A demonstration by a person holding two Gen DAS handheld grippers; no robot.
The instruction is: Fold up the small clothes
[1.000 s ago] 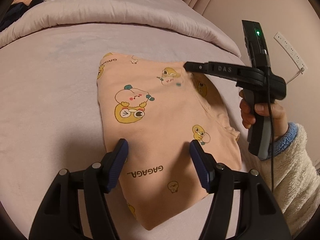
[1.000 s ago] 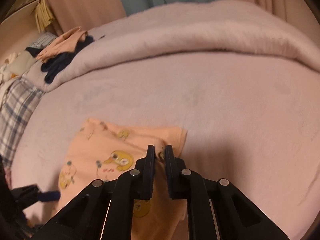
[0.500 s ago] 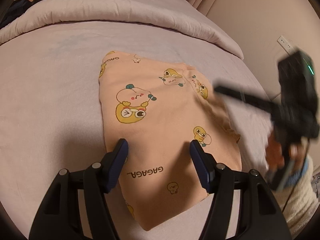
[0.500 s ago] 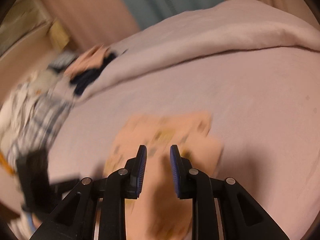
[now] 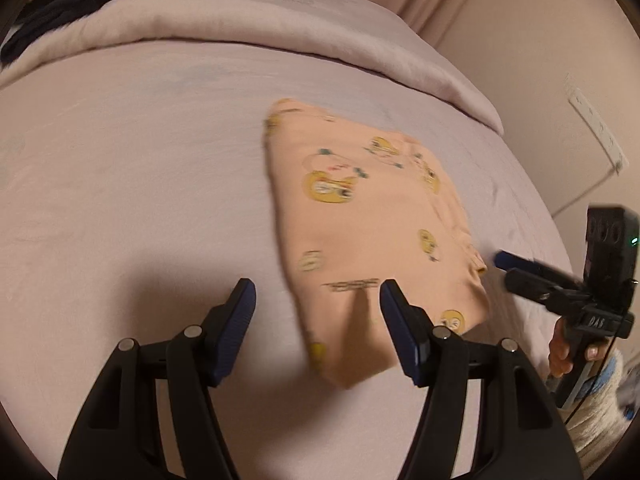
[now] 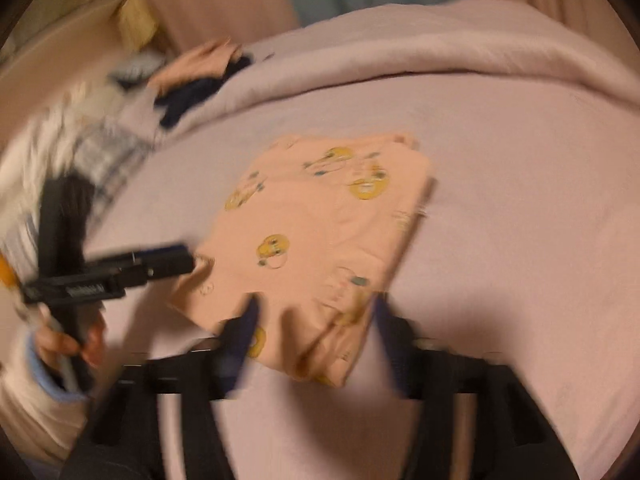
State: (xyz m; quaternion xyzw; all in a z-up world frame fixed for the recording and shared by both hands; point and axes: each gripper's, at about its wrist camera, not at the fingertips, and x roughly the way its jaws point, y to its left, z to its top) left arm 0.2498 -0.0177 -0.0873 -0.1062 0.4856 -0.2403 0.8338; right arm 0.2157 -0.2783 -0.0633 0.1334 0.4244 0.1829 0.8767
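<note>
A second ago my right gripper (image 6: 316,320) was pinched together at the far corner of the peach garment (image 5: 372,220); now it is off the cloth, jaws spread wide over the near edge, holding nothing. My left gripper (image 5: 316,300) has slid sideways: its jaws straddled the printed hem then, and now only the right finger overlaps the cloth, jaws apart and empty. The garment lies flat, folded into one compact rectangle in the middle of the pink bedspread (image 5: 120,160). I judge this fold finished and released. Count: one folded garment, two grippers, one loose pile of clothes (image 6: 132,96) at the far left of the bed, too blurred to count
</note>
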